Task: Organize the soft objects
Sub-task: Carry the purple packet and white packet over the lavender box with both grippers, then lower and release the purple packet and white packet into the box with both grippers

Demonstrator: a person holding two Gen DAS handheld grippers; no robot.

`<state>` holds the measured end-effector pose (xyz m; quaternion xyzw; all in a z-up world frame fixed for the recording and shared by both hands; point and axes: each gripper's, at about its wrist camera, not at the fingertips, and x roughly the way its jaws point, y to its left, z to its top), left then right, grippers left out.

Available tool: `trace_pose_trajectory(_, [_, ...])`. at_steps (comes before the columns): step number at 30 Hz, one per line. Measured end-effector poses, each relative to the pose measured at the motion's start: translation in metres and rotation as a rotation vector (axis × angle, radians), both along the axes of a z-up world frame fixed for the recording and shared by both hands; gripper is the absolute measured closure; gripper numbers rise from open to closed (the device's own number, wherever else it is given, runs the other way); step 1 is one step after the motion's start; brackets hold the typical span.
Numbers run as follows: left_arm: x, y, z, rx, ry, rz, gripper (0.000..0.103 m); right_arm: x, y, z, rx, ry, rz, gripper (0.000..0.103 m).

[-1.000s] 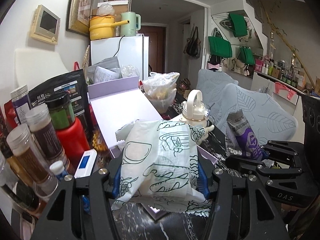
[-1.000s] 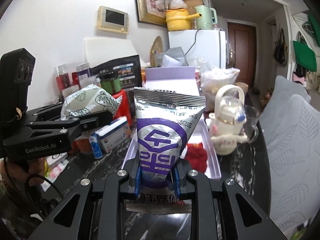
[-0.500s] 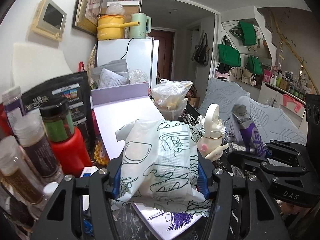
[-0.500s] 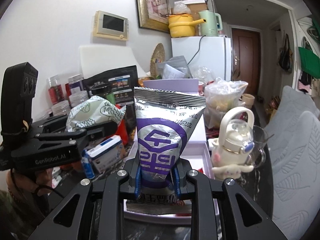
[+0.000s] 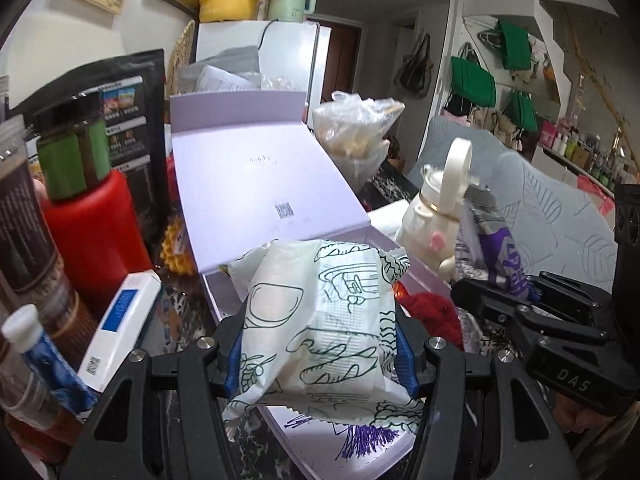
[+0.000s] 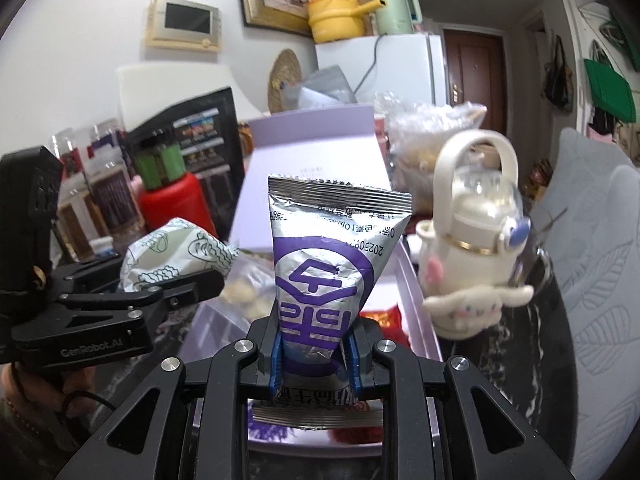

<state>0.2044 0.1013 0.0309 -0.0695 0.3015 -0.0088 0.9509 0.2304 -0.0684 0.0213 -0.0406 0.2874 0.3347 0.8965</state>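
At the far left of the cluttered table stand the jars and the red bottle (image 5: 94, 240), with a small white-and-blue box (image 5: 120, 332) lying beside them, none of it part of the sorting. Next comes the left gripper (image 5: 320, 356), its jaws clamped on a puffy white packet with green line drawings (image 5: 320, 312), held just above the near end of the open lavender box (image 5: 276, 184). To its right the right gripper (image 6: 314, 356) pinches the lower part of a silver and purple pouch (image 6: 332, 264), upright and also poised over the box. Judging by this, the task is partway through: something red (image 5: 432, 312) and a purple tasselled thing (image 5: 362, 436) already lie in the tray, both packets are lifted but neither is set down, and releasing them inside is what remains. The left wrist view shows the tray floor under the packet and the raised lid with its small print, which the pouch blocks in the other view. The right wrist view shows a pale lumpy mass (image 6: 248, 292) in the tray behind the left gripper, possibly a bag of snacks, though it is too blurred to be sure, and gives the clearer look at the cream cartoon bottle (image 6: 476, 268) standing on the table just right of the box.
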Motion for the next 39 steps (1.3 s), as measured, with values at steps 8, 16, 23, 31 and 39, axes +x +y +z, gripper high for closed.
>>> trace_pose_trajectory(8, [0.010, -0.007, -0.021, 0.013, 0.050, -0.032, 0.046, 0.007, 0.007, -0.023, -0.030, 0.019, 0.021, 0.079])
trace_pose_trajectory(16, [0.021, -0.015, -0.042, 0.024, 0.117, -0.052, 0.046, 0.012, 0.010, -0.039, -0.044, 0.060, 0.046, 0.079])
trace_pose_trajectory(23, [0.027, -0.016, -0.056, 0.042, 0.168, -0.037, 0.046, 0.013, 0.014, -0.048, -0.051, 0.075, 0.059, 0.079])
trace_pose_trajectory(31, [0.032, -0.015, -0.065, 0.053, 0.200, -0.019, 0.046, 0.017, 0.014, -0.058, -0.052, 0.101, 0.056, 0.078])
trace_pose_trajectory(39, [0.033, -0.018, -0.068, 0.090, 0.196, -0.016, 0.046, 0.022, 0.013, -0.066, -0.043, 0.135, 0.048, 0.077])
